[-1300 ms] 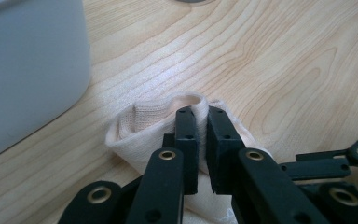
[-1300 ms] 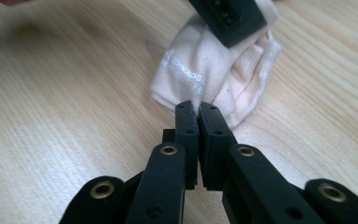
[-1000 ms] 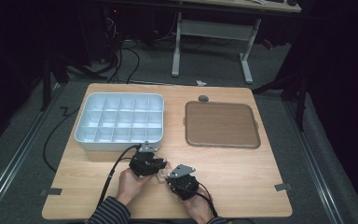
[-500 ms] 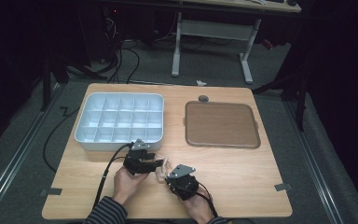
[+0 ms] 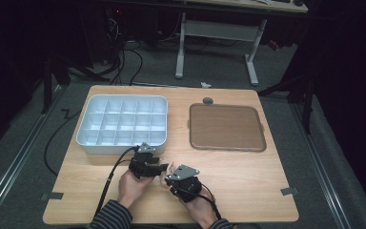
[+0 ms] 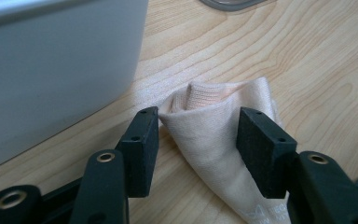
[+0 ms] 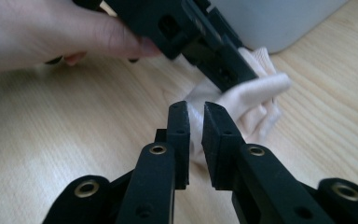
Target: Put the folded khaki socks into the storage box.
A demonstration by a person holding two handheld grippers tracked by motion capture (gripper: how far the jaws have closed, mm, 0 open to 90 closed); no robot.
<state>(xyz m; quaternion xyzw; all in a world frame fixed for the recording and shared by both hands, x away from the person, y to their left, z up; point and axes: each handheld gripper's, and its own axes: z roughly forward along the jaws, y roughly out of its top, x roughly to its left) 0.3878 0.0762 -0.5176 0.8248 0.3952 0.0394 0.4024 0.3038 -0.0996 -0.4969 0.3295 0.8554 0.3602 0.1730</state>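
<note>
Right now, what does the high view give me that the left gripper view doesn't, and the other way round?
The high view adds the tray's grid of compartments, the whole brown mat, and both hands, left and right, close together near the table's front edge. The left gripper view adds a close look at the left hand-held gripper: its jaws have just been opening and stand either side of the bunched cloth without squeezing it. Shared: the wooden table, the tray's wall, the cloth.
</note>
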